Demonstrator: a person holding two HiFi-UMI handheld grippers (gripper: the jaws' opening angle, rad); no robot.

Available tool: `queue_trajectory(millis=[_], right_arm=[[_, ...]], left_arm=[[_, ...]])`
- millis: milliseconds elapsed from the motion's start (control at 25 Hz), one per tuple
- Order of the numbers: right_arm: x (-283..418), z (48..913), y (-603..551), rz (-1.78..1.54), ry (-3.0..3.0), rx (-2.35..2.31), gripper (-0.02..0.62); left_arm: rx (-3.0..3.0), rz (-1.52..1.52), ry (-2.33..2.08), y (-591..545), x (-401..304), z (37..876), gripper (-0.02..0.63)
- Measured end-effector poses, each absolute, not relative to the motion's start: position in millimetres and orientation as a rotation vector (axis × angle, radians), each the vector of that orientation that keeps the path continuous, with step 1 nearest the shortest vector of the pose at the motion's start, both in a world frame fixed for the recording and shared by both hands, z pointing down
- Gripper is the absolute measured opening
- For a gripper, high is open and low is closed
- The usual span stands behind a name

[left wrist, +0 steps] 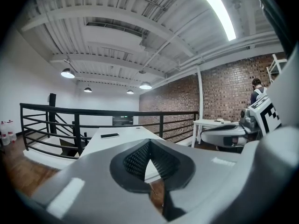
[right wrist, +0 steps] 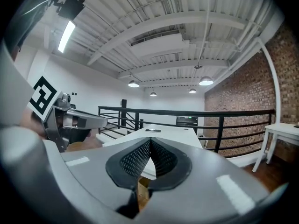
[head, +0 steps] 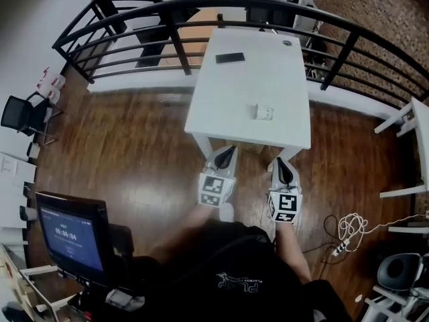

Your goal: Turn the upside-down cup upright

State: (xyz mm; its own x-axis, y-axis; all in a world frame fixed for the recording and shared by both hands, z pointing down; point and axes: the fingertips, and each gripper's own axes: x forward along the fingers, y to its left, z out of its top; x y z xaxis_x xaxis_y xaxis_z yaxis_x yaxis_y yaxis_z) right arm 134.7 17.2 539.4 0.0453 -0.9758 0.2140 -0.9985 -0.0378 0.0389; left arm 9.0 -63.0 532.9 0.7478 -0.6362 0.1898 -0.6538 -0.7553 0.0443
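The white rectangular table (head: 281, 72) stands ahead on the wooden floor, inside a black metal railing (head: 201, 9). The small pale cup (head: 261, 112) sits right of the table's middle, towards the near edge. It is too small and washed out against the tabletop to tell which way up it stands. A flat black rectangular slab (head: 230, 58) lies well apart from it, at the far left.

The left gripper (head: 230, 149) and the right gripper (head: 282, 162) hover side by side at the table's near edge, short of the cup. Each one's ribbed dark pads are pressed together with nothing between them. In both gripper views the closed jaws fill the foreground and hide the near tabletop, so no cup shows there. Only the slab (left wrist: 110, 135) appears beyond them.
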Motion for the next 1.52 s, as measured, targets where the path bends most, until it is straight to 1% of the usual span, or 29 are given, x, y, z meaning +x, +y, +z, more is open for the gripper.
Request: queue_trajectory(millis=[280,520,680,920,1280,1520], right_arm=[[140,554,-7,0.237,-1.990,2.147,0.012],[141,549,-1,0.213,-1.975,2.131,0.012],[133,542,-8,0.141,-1.977,2.063,0.012],[153,566,-55,0.171,-2.019,1.996,0.012],[188,569,-103,0.190,-2.071,1.932,0.012],[185,562,-139,0.178,-2.153,1.863,0.012]], left_arm=[[2.828,0.257,-0.968,-90,19,549,-0.004],[2.828,0.255,-0.959,-86,21,547,-0.003],[2.815,0.240,-0.934,-88,28,550,-0.004],[2.795,0.272,-0.970,-132,55,569,-0.003],[2.765,0.288,-1.050,-179,84,562,-0.003],[2.708,0.311,-1.142,-212,92,568,-0.003]])
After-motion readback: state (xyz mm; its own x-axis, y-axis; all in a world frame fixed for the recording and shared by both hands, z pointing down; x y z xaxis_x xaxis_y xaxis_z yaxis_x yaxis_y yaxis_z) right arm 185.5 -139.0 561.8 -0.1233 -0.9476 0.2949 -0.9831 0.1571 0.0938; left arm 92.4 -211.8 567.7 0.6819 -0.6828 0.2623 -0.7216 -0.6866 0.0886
